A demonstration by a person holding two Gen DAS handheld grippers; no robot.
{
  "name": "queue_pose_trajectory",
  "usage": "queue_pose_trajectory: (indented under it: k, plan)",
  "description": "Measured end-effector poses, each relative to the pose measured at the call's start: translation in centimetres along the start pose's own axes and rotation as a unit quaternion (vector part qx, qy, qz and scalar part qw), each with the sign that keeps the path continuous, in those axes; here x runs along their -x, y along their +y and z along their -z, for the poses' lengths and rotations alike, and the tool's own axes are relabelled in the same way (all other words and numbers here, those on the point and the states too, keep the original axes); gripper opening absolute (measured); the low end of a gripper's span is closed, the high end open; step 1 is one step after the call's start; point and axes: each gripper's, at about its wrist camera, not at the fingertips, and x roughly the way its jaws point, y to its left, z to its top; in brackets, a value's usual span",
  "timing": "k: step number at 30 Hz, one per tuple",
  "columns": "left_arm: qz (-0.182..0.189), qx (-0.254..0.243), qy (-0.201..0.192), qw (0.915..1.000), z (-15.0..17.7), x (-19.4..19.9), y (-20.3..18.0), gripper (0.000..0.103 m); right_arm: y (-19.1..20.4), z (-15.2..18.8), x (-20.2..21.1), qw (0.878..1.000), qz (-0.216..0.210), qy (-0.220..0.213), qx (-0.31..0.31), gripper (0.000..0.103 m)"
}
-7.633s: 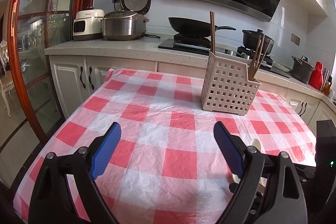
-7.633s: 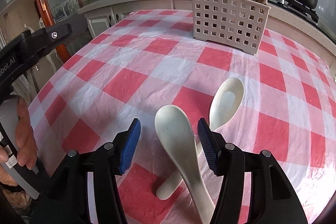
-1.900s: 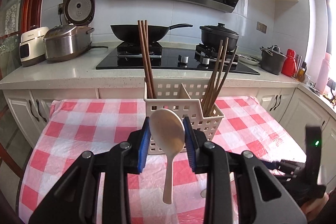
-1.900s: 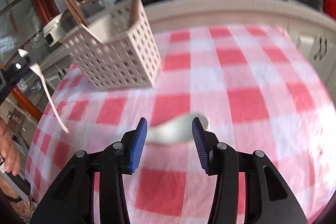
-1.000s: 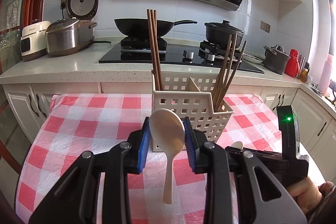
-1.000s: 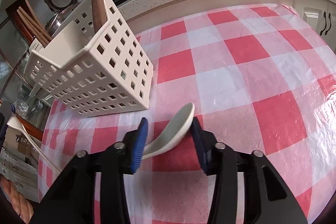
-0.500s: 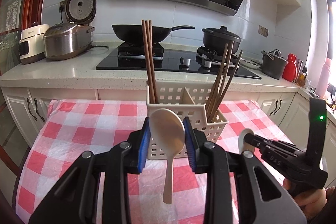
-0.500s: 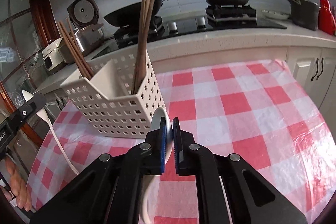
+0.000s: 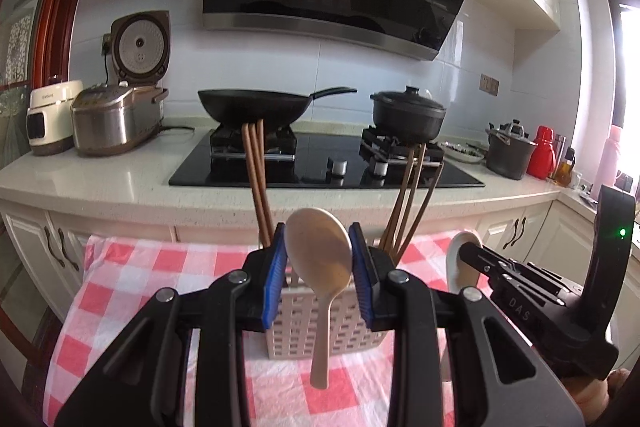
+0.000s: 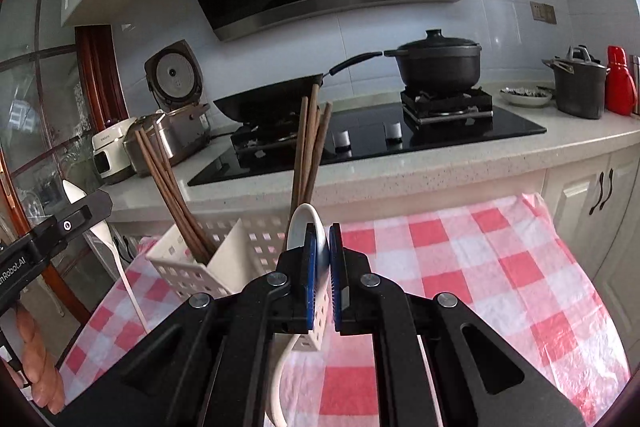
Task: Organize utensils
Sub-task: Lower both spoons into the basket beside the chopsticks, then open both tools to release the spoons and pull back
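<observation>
My left gripper (image 9: 317, 247) is shut on the bowl of a beige spoon (image 9: 320, 267), whose handle hangs straight down. It hovers in front of the white perforated caddy (image 9: 348, 331), which holds brown chopsticks (image 9: 256, 179) in its left and right compartments. My right gripper (image 10: 323, 247) is shut on a white spoon (image 10: 300, 227), bowl up and edge-on, handle drooping below. It hangs above the caddy (image 10: 228, 259), off its right end. The left wrist view shows that white spoon (image 9: 460, 259) at the right.
The table has a red and white checked cloth (image 10: 500, 267). Behind it runs a counter (image 9: 100, 183) with a hob, a wok (image 9: 252, 105), a black pot (image 9: 408, 111) and rice cookers (image 9: 116, 119). A person's fingers (image 10: 36, 367) show at the lower left.
My right gripper has shut on the white spoon and lifted it off the cloth, tilting up to face the counter. My left gripper has risen a little, still holding the beige spoon.
</observation>
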Motion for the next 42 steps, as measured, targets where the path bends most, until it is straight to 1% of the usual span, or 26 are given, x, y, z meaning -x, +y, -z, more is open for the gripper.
queue_pose_trajectory:
  k: [5,8,11,15,20,24,28,33,35,36,38,39,41,42]
  plan:
    - [0.006,0.001,-0.018,0.9998,-3.2,-0.2,-0.2,0.03,1.8,-2.6,-0.7,0.999,-0.002,-0.04,0.029,0.007]
    - [0.001,0.002,-0.031,0.9995,-4.9,-0.6,-0.2,0.03,2.9,-3.8,-1.5,0.997,-0.002,-0.064,0.047,0.007]
    - [-0.004,0.005,-0.041,0.9991,-6.0,-1.2,0.1,0.03,3.6,-4.3,-2.3,0.995,-0.003,-0.087,0.055,0.007]
    - [-0.009,0.01,-0.045,0.9989,-6.6,-2.7,0.5,0.03,4.0,-4.4,-3.5,0.992,0.003,-0.109,0.057,0.007]
    - [-0.015,0.004,-0.05,0.9986,-6.0,-5.0,0.8,0.03,4.1,-4.2,-5.2,0.991,0.008,-0.123,0.055,0.007]
    - [-0.012,0.013,-0.038,0.9991,-4.8,-6.8,1.2,0.03,4.0,-3.1,-6.1,0.991,0.006,-0.121,0.048,0.007]
    - [-0.01,0.006,-0.02,0.9997,-3.3,-8.1,1.4,0.03,4.4,-1.8,-6.5,0.992,0.003,-0.108,0.058,0.007]
    - [-0.02,0.007,0.007,0.9998,-1.4,-8.9,1.8,0.03,4.3,-0.4,-7.5,0.996,-0.004,-0.069,0.054,0.008]
    - [-0.025,0.011,0.01,0.9996,-0.9,-8.8,2.2,0.031,4.0,-0.2,-7.4,0.997,-0.008,-0.061,0.047,0.008]
    - [-0.03,0.013,0.01,0.9994,-0.8,-8.6,2.5,0.032,3.9,-0.2,-7.2,0.997,-0.009,-0.06,0.045,0.009]
    - [-0.035,0.019,0.006,0.9992,-0.7,-8.0,3.0,0.04,3.8,-0.4,-6.6,0.997,-0.007,-0.061,0.044,0.012]
    - [-0.036,0.025,0.002,0.999,-0.7,-7.6,3.3,0.045,3.7,-0.5,-6.3,0.997,-0.008,-0.061,0.042,0.013]
    - [-0.039,0.03,-0.003,0.9988,-0.7,-6.7,3.7,0.048,3.6,-0.7,-5.6,0.997,-0.008,-0.062,0.041,0.025]
    - [-0.041,0.031,-0.006,0.9986,-0.6,-6.3,3.8,0.052,3.5,-0.7,-5.1,0.997,-0.008,-0.065,0.039,0.034]
